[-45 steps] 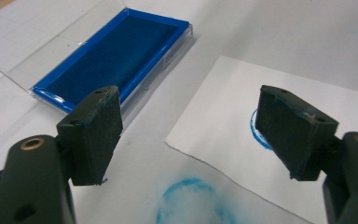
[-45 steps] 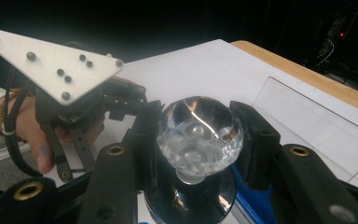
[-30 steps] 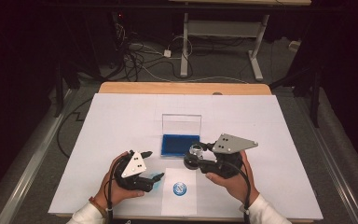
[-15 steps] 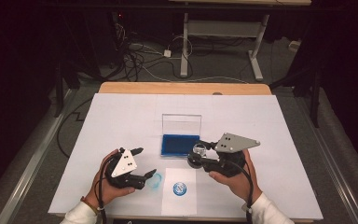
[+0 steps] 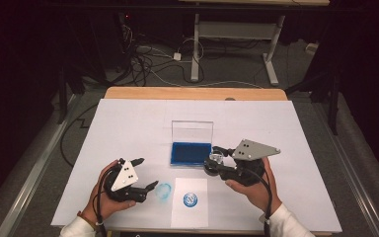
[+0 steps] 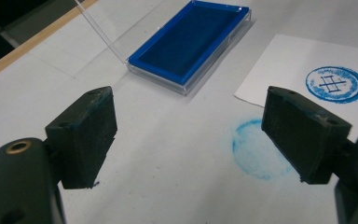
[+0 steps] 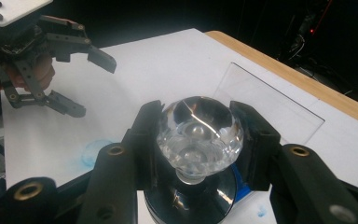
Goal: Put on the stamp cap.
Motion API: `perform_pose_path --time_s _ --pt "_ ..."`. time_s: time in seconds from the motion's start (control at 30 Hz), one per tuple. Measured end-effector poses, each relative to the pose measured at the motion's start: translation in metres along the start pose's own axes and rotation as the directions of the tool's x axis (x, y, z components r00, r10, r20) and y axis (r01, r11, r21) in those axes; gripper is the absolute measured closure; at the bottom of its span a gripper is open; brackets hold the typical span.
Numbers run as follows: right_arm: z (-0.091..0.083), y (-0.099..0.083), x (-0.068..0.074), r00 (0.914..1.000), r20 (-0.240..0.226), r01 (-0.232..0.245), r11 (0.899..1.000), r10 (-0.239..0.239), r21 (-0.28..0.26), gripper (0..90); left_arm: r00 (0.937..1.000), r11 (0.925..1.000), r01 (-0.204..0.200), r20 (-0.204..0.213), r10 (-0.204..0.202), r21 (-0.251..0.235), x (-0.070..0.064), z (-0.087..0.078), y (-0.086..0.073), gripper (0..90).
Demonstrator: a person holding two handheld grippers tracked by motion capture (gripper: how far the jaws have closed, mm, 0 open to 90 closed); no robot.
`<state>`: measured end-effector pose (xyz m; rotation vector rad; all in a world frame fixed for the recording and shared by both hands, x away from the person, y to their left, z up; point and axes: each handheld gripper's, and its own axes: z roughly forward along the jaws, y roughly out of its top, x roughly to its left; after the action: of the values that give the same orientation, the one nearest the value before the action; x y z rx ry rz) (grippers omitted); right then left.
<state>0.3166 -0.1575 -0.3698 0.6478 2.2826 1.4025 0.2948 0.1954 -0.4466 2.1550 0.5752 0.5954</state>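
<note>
The left gripper (image 5: 141,173) rests spread and empty on the tabletop (image 5: 128,123) beside a blue smudge (image 5: 163,191). The right gripper (image 7: 196,135) pinches the stamp (image 7: 198,128) at the ink pad (image 5: 191,153); press it squarely down for even inking.

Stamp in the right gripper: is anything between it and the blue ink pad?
Nothing visible. The right gripper holds the stamp by its clear knob at the near right corner of the ink pad, whose lid stands open behind. The left gripper is off to the side.
</note>
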Motion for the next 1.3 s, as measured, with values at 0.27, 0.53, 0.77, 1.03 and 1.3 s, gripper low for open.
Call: perform_pose_path --time_s 0.27,0.53,0.77,1.03,1.3 --pt "-0.002 0.000 -0.003 0.9999 0.014 0.001 1.000 -0.001 0.004 56.8 0.9999 0.9999 0.010 -0.005 -0.010 0.012 0.000 -0.006 -0.010 17.7" --pt "-0.009 -0.004 -0.008 0.9995 0.032 0.000 1.000 0.000 0.010 56.8 0.9998 0.9993 0.016 -0.013 -0.016 0.034 -0.004 -0.011 -0.021 17.6" --pt "-0.012 -0.005 -0.013 0.9986 0.052 -0.010 1.000 0.009 0.012 56.8 0.9988 0.9980 0.046 -0.018 -0.045 0.042 -0.004 -0.018 -0.033 17.6" --pt "-0.011 -0.006 -0.015 0.9982 0.059 -0.011 1.000 0.010 0.021 56.8 0.9988 0.9969 0.047 -0.015 -0.046 0.063 -0.004 -0.021 -0.040 17.6" --pt "-0.011 -0.006 -0.018 0.9978 0.063 -0.018 1.000 0.017 0.016 56.8 0.9991 0.9964 0.042 -0.005 -0.042 0.074 -0.003 -0.019 -0.042 17.6"
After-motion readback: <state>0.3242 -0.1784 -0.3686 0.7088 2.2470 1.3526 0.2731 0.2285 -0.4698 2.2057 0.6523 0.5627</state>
